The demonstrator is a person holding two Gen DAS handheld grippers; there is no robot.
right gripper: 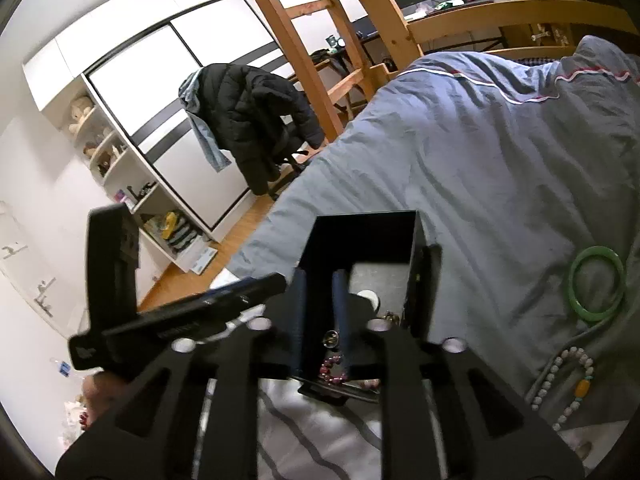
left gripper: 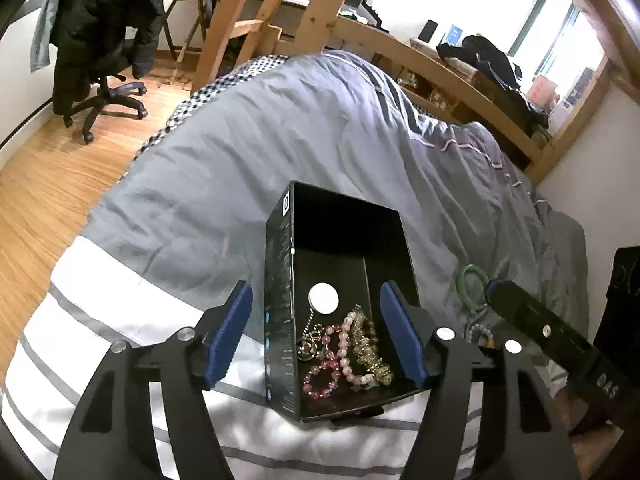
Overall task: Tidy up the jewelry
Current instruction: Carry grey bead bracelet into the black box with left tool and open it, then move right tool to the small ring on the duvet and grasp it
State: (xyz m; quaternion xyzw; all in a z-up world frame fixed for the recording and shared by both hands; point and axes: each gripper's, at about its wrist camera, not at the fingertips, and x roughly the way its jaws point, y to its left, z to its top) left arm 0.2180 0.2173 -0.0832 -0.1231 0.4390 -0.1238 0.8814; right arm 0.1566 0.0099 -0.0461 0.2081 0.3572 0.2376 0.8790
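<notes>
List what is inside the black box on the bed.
Black box: white round disc, pink bead bracelet, gold chain pieces, small pendant on chain. Its near floor is hidden behind the front wall.

Right tool's fingers hide part of the pink bracelet inside the box; shelf items too small to identify.

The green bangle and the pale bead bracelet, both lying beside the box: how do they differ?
The green bangle is one smooth solid ring; the bead bracelet is a string of many small pale beads with one amber bead. The bangle keeps a round hoop shape, while the bracelet lies in a loose, long loop. The bangle lies farther up the duvet. Both rest outside the black box.
</notes>
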